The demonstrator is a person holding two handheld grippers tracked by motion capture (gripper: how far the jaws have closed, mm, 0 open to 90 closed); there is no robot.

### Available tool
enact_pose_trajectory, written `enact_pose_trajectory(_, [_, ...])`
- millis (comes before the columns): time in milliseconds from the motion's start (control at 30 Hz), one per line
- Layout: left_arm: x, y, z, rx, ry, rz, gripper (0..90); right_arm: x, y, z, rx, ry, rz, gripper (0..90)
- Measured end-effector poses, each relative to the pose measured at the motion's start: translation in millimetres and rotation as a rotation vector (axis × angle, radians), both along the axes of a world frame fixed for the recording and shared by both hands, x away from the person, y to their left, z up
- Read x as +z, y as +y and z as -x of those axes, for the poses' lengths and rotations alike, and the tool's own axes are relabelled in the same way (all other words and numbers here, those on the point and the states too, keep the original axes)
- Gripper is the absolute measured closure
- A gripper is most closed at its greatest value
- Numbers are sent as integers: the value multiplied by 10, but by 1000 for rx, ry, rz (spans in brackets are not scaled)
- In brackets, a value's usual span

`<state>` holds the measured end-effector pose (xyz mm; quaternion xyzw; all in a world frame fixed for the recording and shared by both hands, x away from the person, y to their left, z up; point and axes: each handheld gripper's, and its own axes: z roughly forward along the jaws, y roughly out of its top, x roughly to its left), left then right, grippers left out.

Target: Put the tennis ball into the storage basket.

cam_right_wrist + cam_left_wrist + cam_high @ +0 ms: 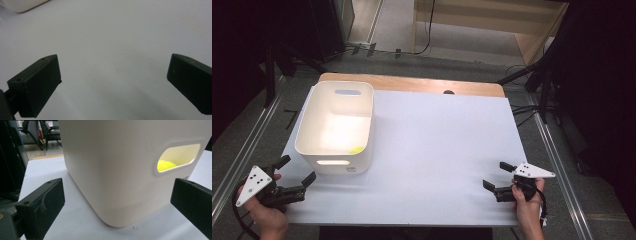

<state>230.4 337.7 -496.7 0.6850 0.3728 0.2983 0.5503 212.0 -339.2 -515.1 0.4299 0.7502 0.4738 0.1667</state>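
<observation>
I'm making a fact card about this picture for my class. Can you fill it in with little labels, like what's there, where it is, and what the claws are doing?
table: white sheet over a wooden top
bin: white plastic bin, upright, on the table's left side
inside the bin: a yellow ball, seen through the handle hole
left claw: open, pointing at the bin's near corner, not touching it
right claw: open, above bare table at the right, holding nothing

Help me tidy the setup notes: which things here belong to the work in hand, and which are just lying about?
Part of the work:
- white bin
- yellow ball inside it
- left gripper, open, beside the bin
- right gripper, open

Just about:
- white sheet on the table
- wooden table edge
- cables on the floor
</observation>
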Motion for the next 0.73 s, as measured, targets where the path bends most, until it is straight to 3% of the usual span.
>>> enact_pose_trajectory(433, [1, 6, -2, -3, 0, 8, 0, -8, -256, 144, -77, -62, -61, 0])
enact_pose_trajectory(733, [0, -5, -18, 0, 2, 6, 0, -32, -315, 154, -108, -60, -87, 0])
